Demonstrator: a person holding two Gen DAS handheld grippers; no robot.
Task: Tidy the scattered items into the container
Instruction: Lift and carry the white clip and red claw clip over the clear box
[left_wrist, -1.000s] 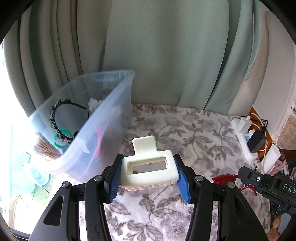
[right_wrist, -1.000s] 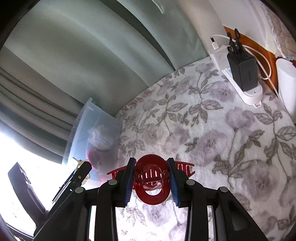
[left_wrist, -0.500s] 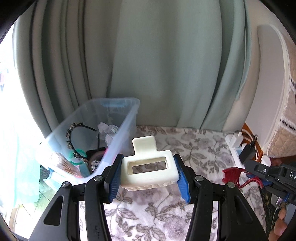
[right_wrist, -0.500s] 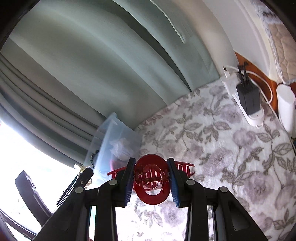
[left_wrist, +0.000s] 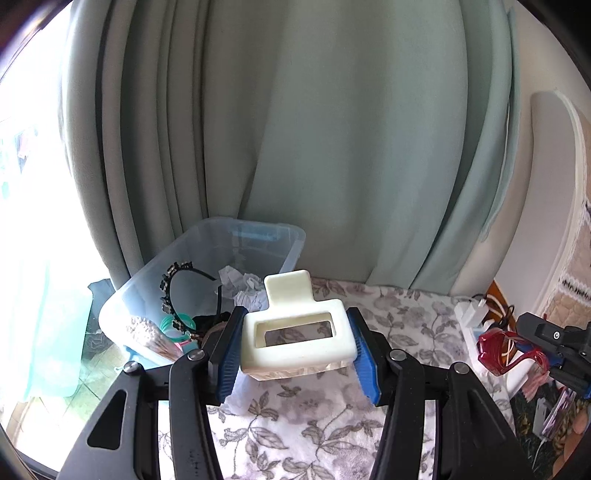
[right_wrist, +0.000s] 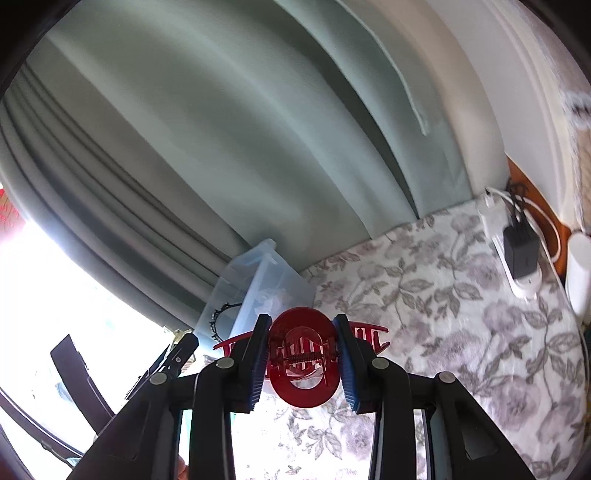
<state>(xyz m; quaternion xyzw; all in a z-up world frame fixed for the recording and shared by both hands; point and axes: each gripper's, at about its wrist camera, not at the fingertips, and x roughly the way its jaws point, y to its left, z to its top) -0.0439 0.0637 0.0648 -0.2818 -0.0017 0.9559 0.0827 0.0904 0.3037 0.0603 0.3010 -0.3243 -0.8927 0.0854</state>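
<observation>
My left gripper (left_wrist: 297, 350) is shut on a cream rectangular hair clip (left_wrist: 299, 338), held high above the floral cloth (left_wrist: 402, 321), just right of and nearer than the clear plastic bin (left_wrist: 207, 251). Inside the bin lie a black flowered headband (left_wrist: 173, 291), crumpled white paper (left_wrist: 240, 284) and green rings (left_wrist: 177, 325). My right gripper (right_wrist: 303, 363) is shut on a red claw clip (right_wrist: 303, 369), raised over the cloth (right_wrist: 461, 314) with the bin (right_wrist: 258, 284) ahead and slightly left. The red clip (left_wrist: 498, 349) also shows at the right edge of the left wrist view.
Grey-green curtains (left_wrist: 332, 147) hang behind the bin. A white power strip with a black charger (right_wrist: 521, 251) and cables lies along the cloth's far right edge, beside a white cylinder (right_wrist: 580, 273). A bright window area (left_wrist: 22, 258) lies left of the bin.
Both grippers have risen and tilted up while holding their clips; the bin and cloth now look smaller and lower in both views, and more curtain fills the frames.
</observation>
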